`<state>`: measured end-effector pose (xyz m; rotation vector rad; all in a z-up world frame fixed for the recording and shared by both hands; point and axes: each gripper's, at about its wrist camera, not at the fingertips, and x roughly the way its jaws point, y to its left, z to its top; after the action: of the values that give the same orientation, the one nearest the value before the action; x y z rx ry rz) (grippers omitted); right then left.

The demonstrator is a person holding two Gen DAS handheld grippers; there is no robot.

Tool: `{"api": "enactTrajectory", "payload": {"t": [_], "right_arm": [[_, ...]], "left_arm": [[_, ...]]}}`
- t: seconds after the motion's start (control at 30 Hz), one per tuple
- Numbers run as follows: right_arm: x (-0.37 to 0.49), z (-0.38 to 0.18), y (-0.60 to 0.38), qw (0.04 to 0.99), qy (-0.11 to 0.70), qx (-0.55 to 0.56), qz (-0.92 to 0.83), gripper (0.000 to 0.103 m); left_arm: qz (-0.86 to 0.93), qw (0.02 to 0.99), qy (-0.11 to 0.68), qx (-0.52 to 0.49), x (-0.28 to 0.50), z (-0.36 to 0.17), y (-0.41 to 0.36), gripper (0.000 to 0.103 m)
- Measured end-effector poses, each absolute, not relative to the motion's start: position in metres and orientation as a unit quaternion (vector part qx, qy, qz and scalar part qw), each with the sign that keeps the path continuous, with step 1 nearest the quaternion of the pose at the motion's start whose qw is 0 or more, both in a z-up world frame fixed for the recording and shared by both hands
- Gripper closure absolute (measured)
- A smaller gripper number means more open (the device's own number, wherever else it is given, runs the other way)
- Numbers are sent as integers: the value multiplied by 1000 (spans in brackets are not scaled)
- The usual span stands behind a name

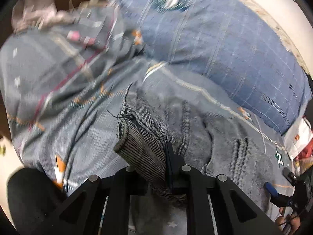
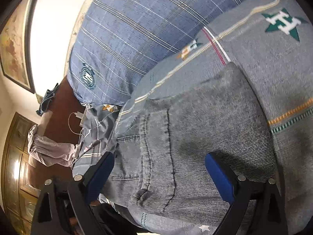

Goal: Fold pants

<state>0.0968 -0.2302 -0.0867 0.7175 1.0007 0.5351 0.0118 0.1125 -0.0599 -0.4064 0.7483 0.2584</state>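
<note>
Grey denim pants (image 1: pixel 195 129) lie on a grey patterned bedsheet (image 1: pixel 58 90). My left gripper (image 1: pixel 156 156) is shut on a frayed hem of the pants (image 1: pixel 140 146) and holds it lifted above the rest of the fabric. In the right wrist view the pants (image 2: pixel 195 137) lie flat, a back pocket showing, with a folded edge toward the right. My right gripper (image 2: pixel 160 168) is open, its blue-padded fingers (image 2: pixel 219 174) standing on either side of the denim, just above it. The right gripper also shows at the lower right of the left wrist view (image 1: pixel 273 192).
A big blue striped pillow (image 2: pixel 137 29) lies beyond the pants, also in the left wrist view (image 1: pixel 225 39). A crumpled grey cloth (image 2: pixel 50 148) and a white cable (image 2: pixel 76 121) lie on brown wood at the bed's edge. A wooden cabinet (image 2: pixel 13 166) stands at the left.
</note>
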Motion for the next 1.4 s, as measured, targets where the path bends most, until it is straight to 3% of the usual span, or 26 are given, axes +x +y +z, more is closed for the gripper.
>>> {"api": "enactTrajectory", "payload": {"t": [0.07, 0.3, 0.53, 0.8, 0.97, 1.1, 1.23, 1.3, 1.4], "right_arm": [[103, -105, -225, 766, 499, 329, 238, 7], [104, -104, -218, 775, 496, 306, 244, 7], [102, -108, -236, 753, 475, 375, 258, 7], [71, -91, -321, 781, 352, 473, 208, 7], [50, -100, -372, 782, 319, 514, 150, 7], [50, -100, -372, 778, 322, 516, 156, 7], [51, -82, -357, 802, 322, 473, 171, 7], [49, -77, -347, 805, 335, 450, 193, 7], [43, -73, -324, 801, 367, 416, 224, 7]], "left_arm": [[125, 913, 348, -173, 13, -49, 98, 88], [123, 947, 295, -41, 20, -15, 29, 88], [44, 959, 253, 122, 24, -1, -74, 88], [-67, 943, 245, 214, 28, -30, -185, 90], [-142, 881, 345, 291, 36, -103, -233, 91], [-188, 889, 359, 213, 37, -79, -210, 80], [-225, 914, 332, 68, 22, -16, -148, 30], [-220, 934, 280, 14, 9, 9, -109, 19], [-118, 960, 253, -26, 7, 17, -55, 17]]}}
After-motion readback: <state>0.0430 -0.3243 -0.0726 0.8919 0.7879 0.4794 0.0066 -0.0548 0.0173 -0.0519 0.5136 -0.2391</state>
